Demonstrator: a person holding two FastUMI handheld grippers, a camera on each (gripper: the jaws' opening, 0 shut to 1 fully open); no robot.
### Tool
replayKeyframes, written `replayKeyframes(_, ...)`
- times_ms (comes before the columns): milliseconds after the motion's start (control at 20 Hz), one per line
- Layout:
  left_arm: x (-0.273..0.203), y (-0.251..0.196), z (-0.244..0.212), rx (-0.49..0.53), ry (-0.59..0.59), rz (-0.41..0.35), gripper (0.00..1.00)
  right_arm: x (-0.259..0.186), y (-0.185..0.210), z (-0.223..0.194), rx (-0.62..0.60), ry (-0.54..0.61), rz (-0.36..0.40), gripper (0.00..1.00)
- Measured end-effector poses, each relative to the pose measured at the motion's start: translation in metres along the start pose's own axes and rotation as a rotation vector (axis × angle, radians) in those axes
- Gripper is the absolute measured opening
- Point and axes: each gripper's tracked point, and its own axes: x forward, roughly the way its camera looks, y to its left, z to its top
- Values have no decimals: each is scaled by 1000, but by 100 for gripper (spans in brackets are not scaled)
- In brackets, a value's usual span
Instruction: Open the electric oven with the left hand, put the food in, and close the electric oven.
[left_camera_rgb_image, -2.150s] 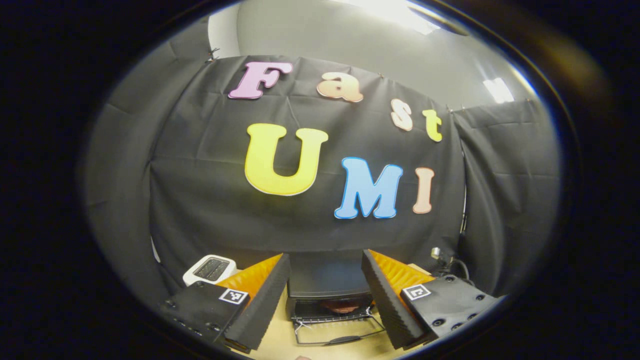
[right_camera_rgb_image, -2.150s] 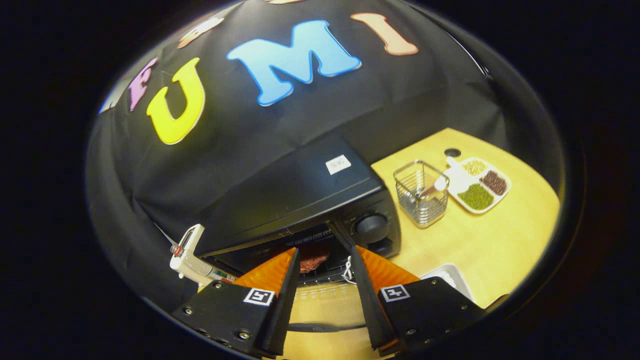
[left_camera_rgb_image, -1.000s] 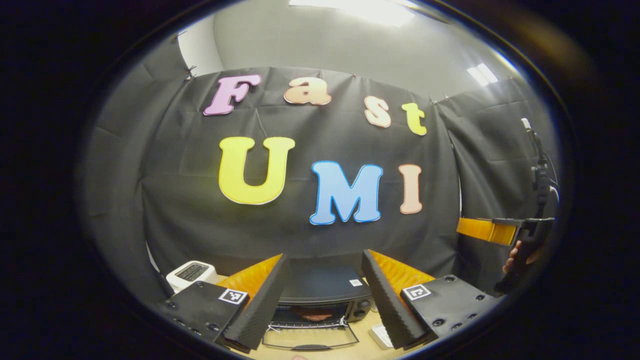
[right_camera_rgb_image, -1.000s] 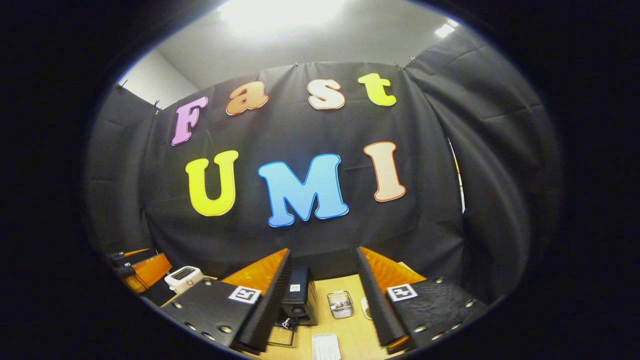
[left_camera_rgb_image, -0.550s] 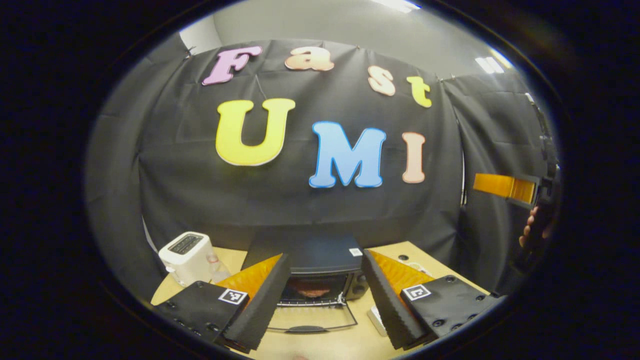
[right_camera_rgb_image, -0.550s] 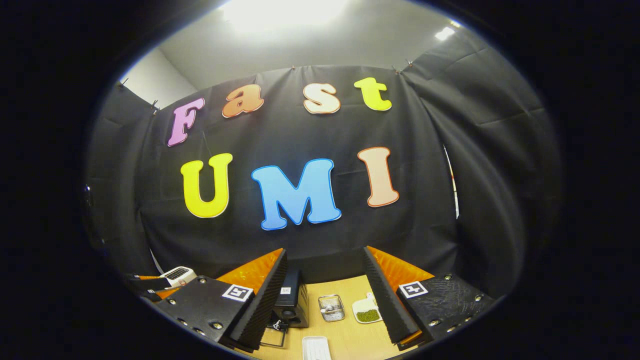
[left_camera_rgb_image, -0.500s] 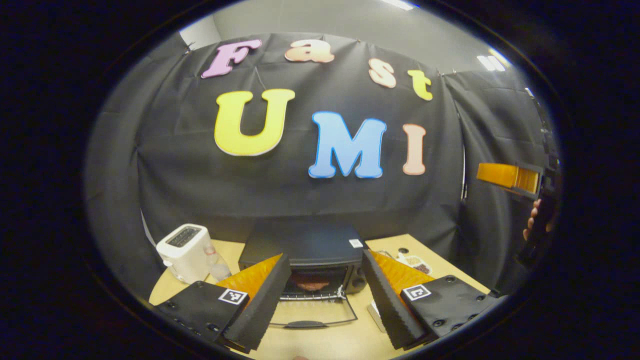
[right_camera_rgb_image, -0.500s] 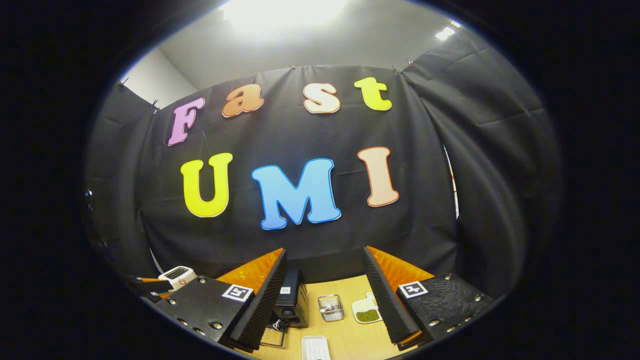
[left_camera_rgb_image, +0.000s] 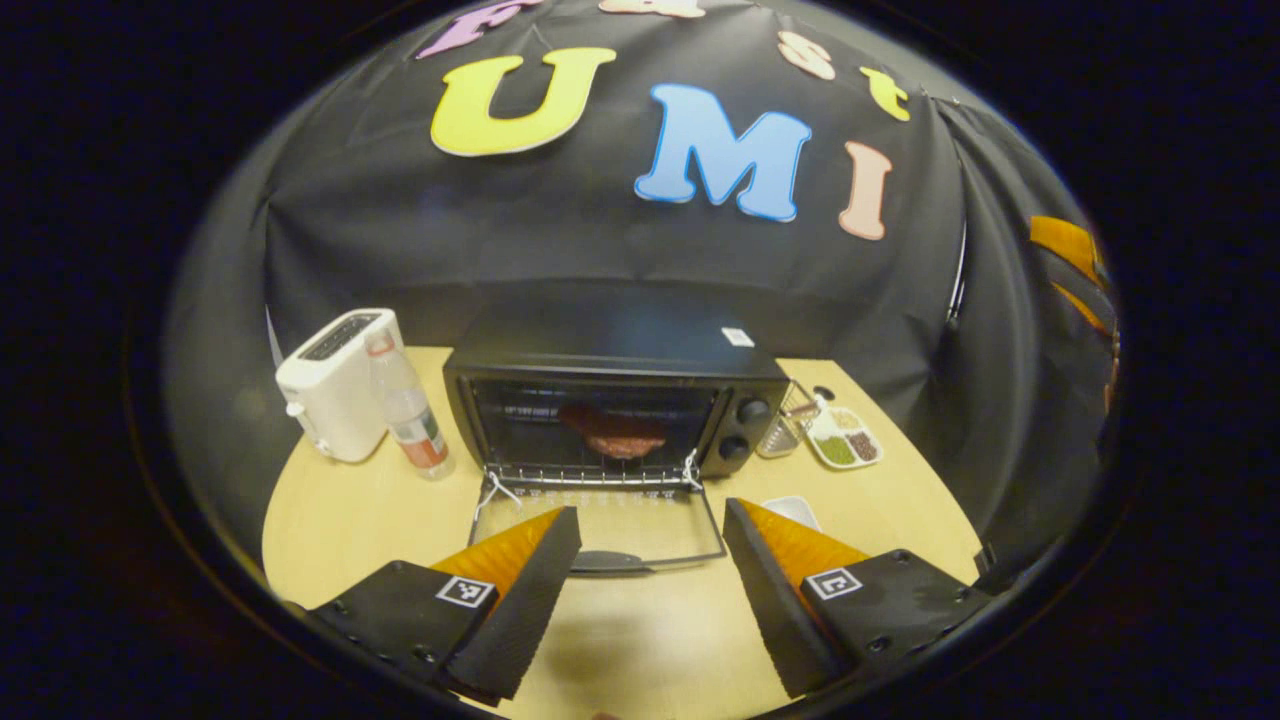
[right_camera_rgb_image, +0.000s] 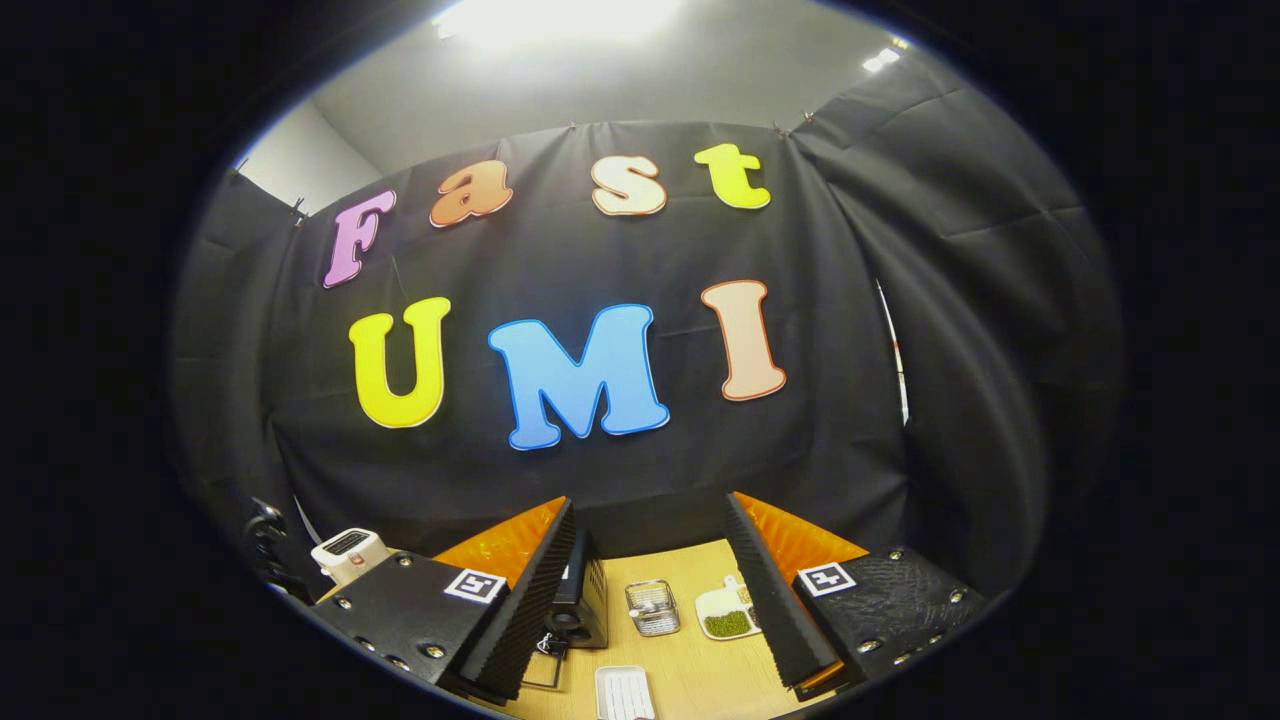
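Observation:
The black electric oven (left_camera_rgb_image: 610, 345) stands at the back of the table with its glass door (left_camera_rgb_image: 600, 520) folded down flat. A reddish-brown piece of food (left_camera_rgb_image: 615, 435) lies on the rack inside. My left gripper (left_camera_rgb_image: 651, 510) is open and empty, in front of and above the door's handle (left_camera_rgb_image: 610, 562). My right gripper (right_camera_rgb_image: 650, 503) is open and empty too, held high and well back from the table; it also appears at the right edge of the left gripper view (left_camera_rgb_image: 1070, 260). From the right gripper view the oven (right_camera_rgb_image: 580, 600) is small, just behind the left finger.
On the wooden table (left_camera_rgb_image: 340, 510), a white toaster (left_camera_rgb_image: 335, 385) and a plastic bottle (left_camera_rgb_image: 405, 405) stand left of the oven. To its right are a wire basket (left_camera_rgb_image: 785, 430), a divided dish of beans (left_camera_rgb_image: 845, 445) and a white tray (left_camera_rgb_image: 790, 510).
The right gripper left the oven mouth without the food and rose high and back. The left gripper tipped downward, bringing the open oven and table fully into its view.

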Motion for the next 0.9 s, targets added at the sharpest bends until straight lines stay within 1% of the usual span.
replayKeyframes(50,5,2,-9,-1,29,2,97,0,-2,-2,0,5,-3,91)
replayKeyframes(100,11,5,-17,0,56,9,91,1,-4,-3,0,10,-8,91)
replayKeyframes(150,15,8,-25,5,81,16,97,1,-7,-5,1,14,-14,91)
replayKeyframes(300,31,14,-51,12,172,26,97,2,-15,-13,6,35,-31,91)
replayKeyframes(350,35,17,-60,19,200,35,91,2,-17,-14,5,37,-38,91)
replayKeyframes(400,40,20,-68,27,229,43,97,2,-21,-15,3,40,-46,90)
replayKeyframes(550,54,29,-90,29,311,70,97,0,-27,-18,5,47,-60,91)
replayKeyframes(750,69,38,-112,23,404,88,97,-1,-34,-21,7,60,-71,91)
replayKeyframes(800,73,41,-116,26,421,94,100,-1,-35,-22,9,62,-74,91)
replayKeyframes(850,77,44,-121,26,439,99,100,-2,-37,-24,5,67,-78,90)
replayKeyframes(900,80,45,-127,19,463,101,97,-2,-38,-25,1,71,-81,91)
